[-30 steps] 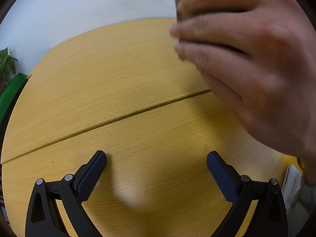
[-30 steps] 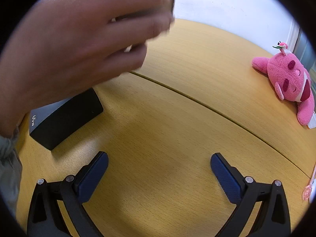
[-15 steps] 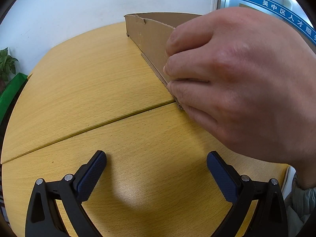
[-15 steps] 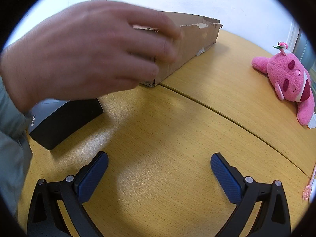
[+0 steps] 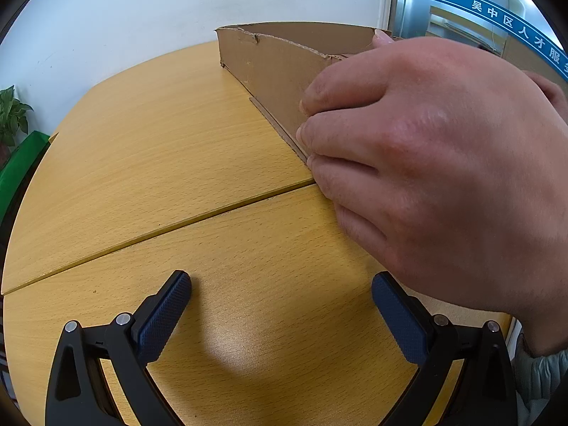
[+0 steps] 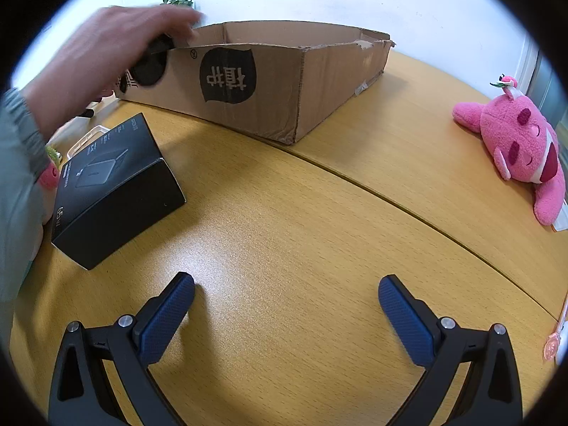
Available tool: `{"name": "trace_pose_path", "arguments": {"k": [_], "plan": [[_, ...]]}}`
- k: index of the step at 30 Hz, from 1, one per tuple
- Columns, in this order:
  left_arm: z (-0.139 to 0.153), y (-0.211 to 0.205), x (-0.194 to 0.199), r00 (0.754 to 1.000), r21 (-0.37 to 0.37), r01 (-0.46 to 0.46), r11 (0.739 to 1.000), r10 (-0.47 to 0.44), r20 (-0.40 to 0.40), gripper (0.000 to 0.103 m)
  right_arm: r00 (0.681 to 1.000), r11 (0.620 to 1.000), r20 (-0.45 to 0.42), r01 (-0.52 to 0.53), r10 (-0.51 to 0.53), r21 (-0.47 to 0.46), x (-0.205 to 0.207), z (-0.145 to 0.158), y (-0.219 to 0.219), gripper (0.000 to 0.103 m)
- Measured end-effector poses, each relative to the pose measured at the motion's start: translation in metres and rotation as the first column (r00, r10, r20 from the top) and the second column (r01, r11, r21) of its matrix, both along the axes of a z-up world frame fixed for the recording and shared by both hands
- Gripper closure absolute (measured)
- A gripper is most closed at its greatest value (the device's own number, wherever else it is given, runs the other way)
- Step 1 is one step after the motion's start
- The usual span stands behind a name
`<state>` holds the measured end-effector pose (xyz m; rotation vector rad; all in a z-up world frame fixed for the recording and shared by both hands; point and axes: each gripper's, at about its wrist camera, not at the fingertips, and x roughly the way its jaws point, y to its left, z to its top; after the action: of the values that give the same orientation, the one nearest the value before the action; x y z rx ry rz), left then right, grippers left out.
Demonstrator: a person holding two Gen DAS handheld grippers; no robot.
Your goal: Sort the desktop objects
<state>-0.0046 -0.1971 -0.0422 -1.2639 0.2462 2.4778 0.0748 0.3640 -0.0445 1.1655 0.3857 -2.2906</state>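
Wooden table [image 6: 284, 213], shallow torn-edged carton [image 6: 269, 81]

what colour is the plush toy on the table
Pink, with darker pink patches, seen best in the right wrist view: the plush toy lies at the table's right side.

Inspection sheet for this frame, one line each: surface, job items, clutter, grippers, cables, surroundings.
Surface: wooden table, a seam running across it.
Job's things: open cardboard box on the table, a bare hand gripping its wall; black box in front of it; pink plush toy lying apart at the right.
Clutter: small pink item at the table edge, unclear.
Grippers: left gripper and right gripper both open, empty.
Cables: nothing seen.
Surroundings: white wall, potted plant.
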Motion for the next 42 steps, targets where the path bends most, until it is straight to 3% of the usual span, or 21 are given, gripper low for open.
{"name": "trace_pose_path", "arguments": {"k": [25, 33, 37, 40, 42], "plan": [[0.002, -0.001, -0.002, 1.000, 0.000, -0.001, 1.000, 0.001, 0.000, 0.000, 1.000, 1.000, 0.000, -0.001, 0.001, 0.000, 0.001, 0.000, -0.001, 0.000], [0.001, 0.000, -0.001, 1.000, 0.000, -0.001, 1.000, 0.001, -0.001, 0.000, 0.995, 0.995, 0.001, 0.098, -0.098, -0.001, -0.001, 0.001, -0.007, 0.000], [0.001, 0.000, -0.001, 1.000, 0.000, -0.001, 1.000, 0.001, -0.001, 0.000, 0.971, 0.973, 0.053, 0.229, -0.231, 0.037, 0.008, -0.001, -0.009, 0.000], [0.001, 0.000, -0.001, 1.000, 0.000, -0.001, 1.000, 0.001, -0.001, 0.000, 0.940, 0.943, 0.075, 0.328, -0.332, 0.055, 0.035, 0.000, -0.021, 0.001], [0.001, 0.000, -0.001, 1.000, 0.000, -0.005, 1.000, 0.005, -0.001, 0.000, 0.932, 0.932, 0.045, 0.356, -0.360, 0.073, 0.062, 0.005, -0.038, 0.001]]}}
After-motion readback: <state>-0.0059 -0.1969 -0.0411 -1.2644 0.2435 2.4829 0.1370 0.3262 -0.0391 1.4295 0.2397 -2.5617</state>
